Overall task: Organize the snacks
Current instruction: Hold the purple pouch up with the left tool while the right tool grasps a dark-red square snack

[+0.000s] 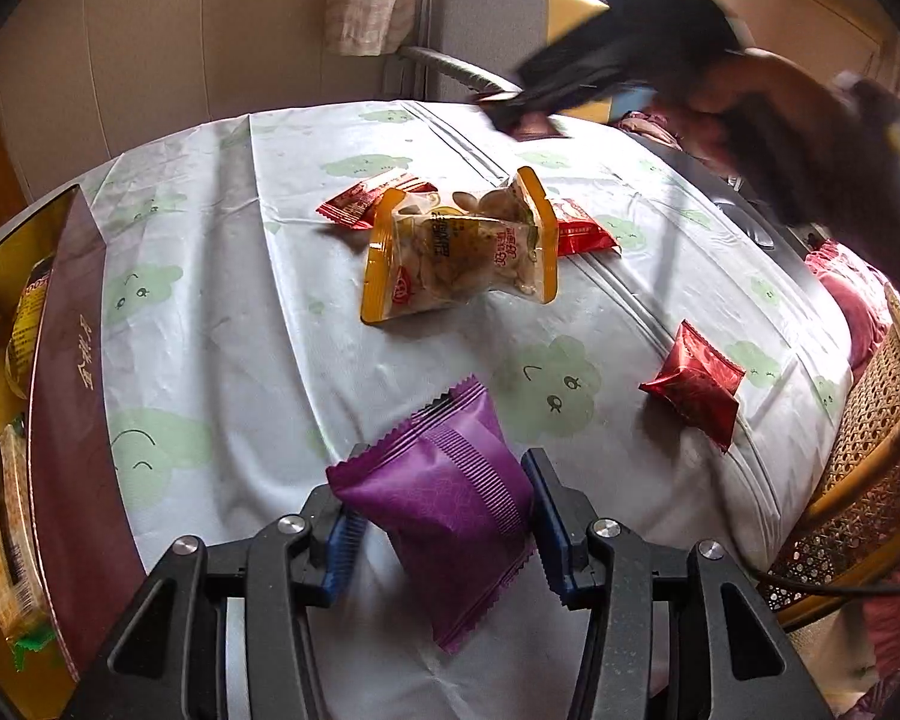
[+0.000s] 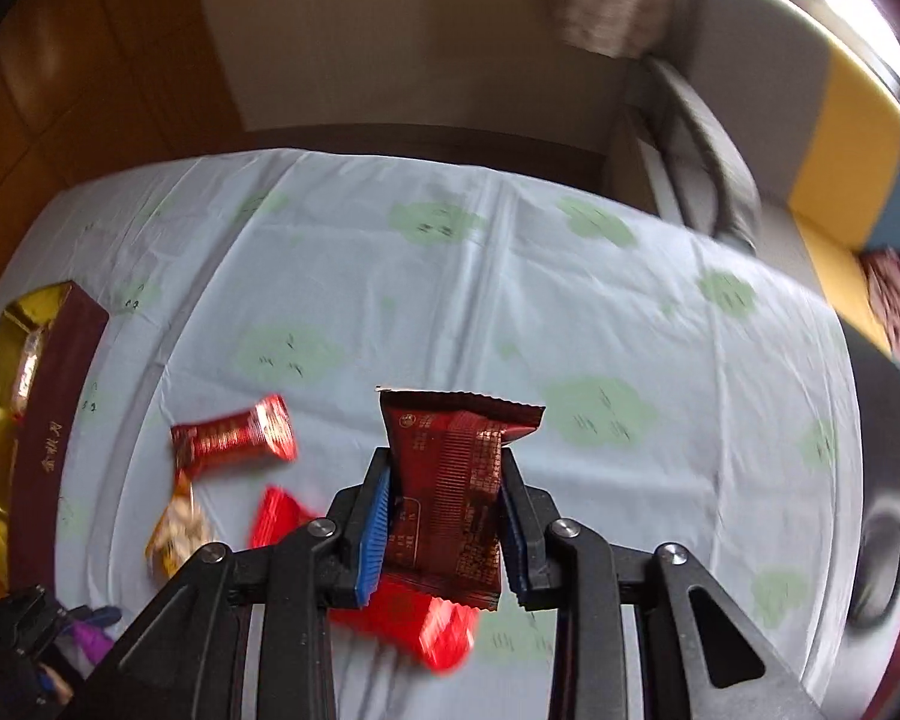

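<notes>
Purple packet (image 1: 438,510) pinched in left gripper (image 1: 441,525), long axis pointing away and up | dark red packet (image 2: 450,492) clamped upright in right gripper (image 2: 444,531) | box (image 1: 69,408) holding several snacks (part filled) | orange bag (image 1: 459,252), red packets (image 1: 696,384) lying on tablecloth (image 1: 240,312), awaiting sorting

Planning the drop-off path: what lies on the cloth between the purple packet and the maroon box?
Only bare tablecloth between purple packet and maroon box, in the left wrist view.
</notes>
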